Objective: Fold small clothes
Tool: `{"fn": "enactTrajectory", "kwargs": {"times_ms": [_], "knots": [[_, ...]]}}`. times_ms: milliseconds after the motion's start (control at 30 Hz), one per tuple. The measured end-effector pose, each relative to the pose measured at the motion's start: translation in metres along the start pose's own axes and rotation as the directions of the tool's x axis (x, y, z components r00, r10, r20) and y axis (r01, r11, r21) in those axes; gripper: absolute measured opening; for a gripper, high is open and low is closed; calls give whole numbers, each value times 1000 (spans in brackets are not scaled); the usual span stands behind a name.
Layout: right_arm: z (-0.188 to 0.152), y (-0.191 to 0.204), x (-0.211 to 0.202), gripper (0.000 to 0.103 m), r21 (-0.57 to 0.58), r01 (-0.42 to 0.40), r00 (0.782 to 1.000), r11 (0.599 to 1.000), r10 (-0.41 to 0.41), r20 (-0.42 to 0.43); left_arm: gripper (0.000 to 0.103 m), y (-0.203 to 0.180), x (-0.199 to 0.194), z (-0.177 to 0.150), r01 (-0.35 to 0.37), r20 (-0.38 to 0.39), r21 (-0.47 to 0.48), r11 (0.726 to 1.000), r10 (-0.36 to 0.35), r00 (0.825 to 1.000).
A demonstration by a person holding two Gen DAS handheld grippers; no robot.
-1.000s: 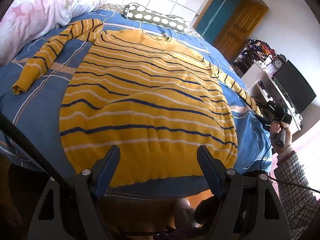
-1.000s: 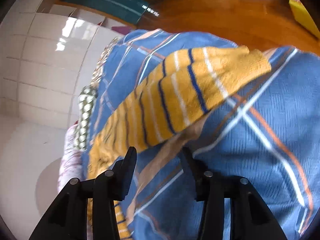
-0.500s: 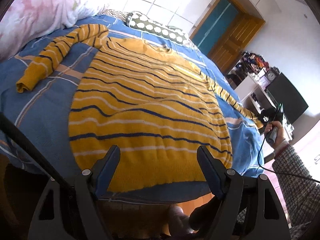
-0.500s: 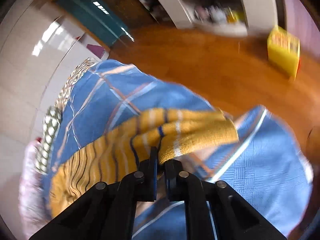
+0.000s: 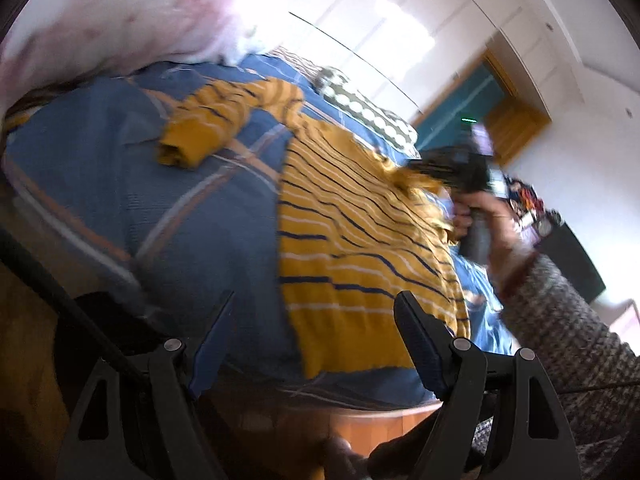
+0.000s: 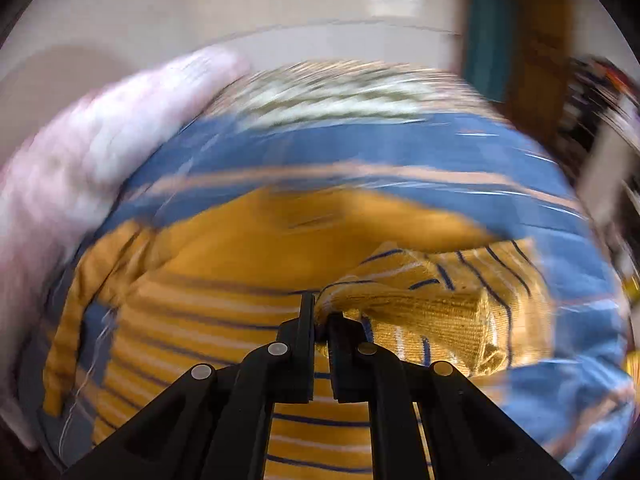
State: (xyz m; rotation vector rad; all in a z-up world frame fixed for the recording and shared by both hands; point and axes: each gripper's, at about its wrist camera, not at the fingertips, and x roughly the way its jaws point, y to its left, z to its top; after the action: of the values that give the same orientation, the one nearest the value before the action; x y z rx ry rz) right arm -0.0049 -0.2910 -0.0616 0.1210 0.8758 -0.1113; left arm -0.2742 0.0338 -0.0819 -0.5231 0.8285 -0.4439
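A yellow sweater (image 5: 360,240) with navy and white stripes lies flat on the blue bed cover. Its left sleeve (image 5: 200,136) lies bent at the upper left. My left gripper (image 5: 312,344) is open and empty, near the bed's front edge to the left of the sweater's hem. My right gripper (image 6: 322,320) is shut on the cuff of the right sleeve (image 6: 420,308) and holds it lifted over the sweater's body (image 6: 224,320). The right gripper also shows in the left wrist view (image 5: 452,168), over the sweater's right side.
A pink floral duvet (image 5: 120,16) lies at the bed's far left. A spotted green pillow (image 5: 360,108) lies at the head. A wooden door (image 5: 516,128) and a dark cabinet (image 5: 572,264) stand to the right. Wooden floor (image 5: 360,428) shows below the bed edge.
My right gripper has carried the right sleeve up and inward over the sweater's body. My left gripper has swung to the left, staying open.
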Motion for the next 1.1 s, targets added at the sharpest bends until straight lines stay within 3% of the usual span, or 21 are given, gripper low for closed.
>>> {"fn": "enactTrajectory", "kwargs": {"times_ms": [133, 233, 333, 367, 467, 567, 667, 700, 733, 767, 800, 867, 933, 1033, 1100], "knots": [[-19, 85, 63, 13, -190, 79, 994, 979, -91, -54, 78, 11, -15, -1, 33, 33, -2, 999, -33, 999], [-40, 132, 72, 24, -355, 142, 988, 924, -152, 0, 80, 8, -21, -4, 52, 52, 37, 998, -54, 997], [-51, 159, 68, 25, -489, 184, 983, 853, -172, 70, 82, 6, -20, -4, 82, 54, 51, 995, -84, 995], [-57, 167, 65, 28, -544, 222, 975, 809, -191, 114, 82, 5, -20, -5, 84, 54, 53, 995, -87, 995], [-81, 191, 64, 55, -687, 352, 936, 636, -246, 251, 82, 3, -15, -4, 92, 43, 53, 994, -95, 995], [-114, 217, 67, 55, -768, 516, 855, 379, -282, 435, 82, -1, -12, -4, 103, 38, 58, 993, -105, 994], [-132, 229, 66, 55, -759, 614, 787, 218, -240, 568, 82, -6, -10, -4, 102, 30, 74, 992, -104, 994], [-136, 232, 65, 55, -756, 627, 777, 190, -227, 587, 82, -8, -9, -3, 100, 26, 79, 992, -102, 994], [-137, 232, 62, 55, -761, 621, 782, 186, -217, 585, 82, -10, -7, -3, 100, 21, 85, 991, -102, 995], [-134, 230, 58, 55, -770, 599, 799, 219, -216, 561, 82, -11, -7, -3, 102, 20, 88, 991, -104, 994], [-124, 225, 50, 57, -772, 559, 829, 302, -219, 515, 82, -12, -6, -3, 101, 19, 92, 991, -104, 994], [-102, 207, 34, 59, -732, 503, 864, 460, -232, 448, 82, -14, -5, -2, 97, 16, 98, 990, -99, 995], [-83, 181, 24, 59, -678, 448, 892, 583, -243, 381, 82, -13, -3, 0, 95, 18, 98, 991, -97, 995], [-61, 142, 14, 59, -592, 341, 938, 730, -222, 266, 82, -7, -2, 3, 87, 17, 82, 993, -89, 996], [-62, 137, 4, 59, -574, 261, 962, 776, -156, 226, 82, 0, -4, 6, 74, 30, 61, 995, -76, 997]]}}
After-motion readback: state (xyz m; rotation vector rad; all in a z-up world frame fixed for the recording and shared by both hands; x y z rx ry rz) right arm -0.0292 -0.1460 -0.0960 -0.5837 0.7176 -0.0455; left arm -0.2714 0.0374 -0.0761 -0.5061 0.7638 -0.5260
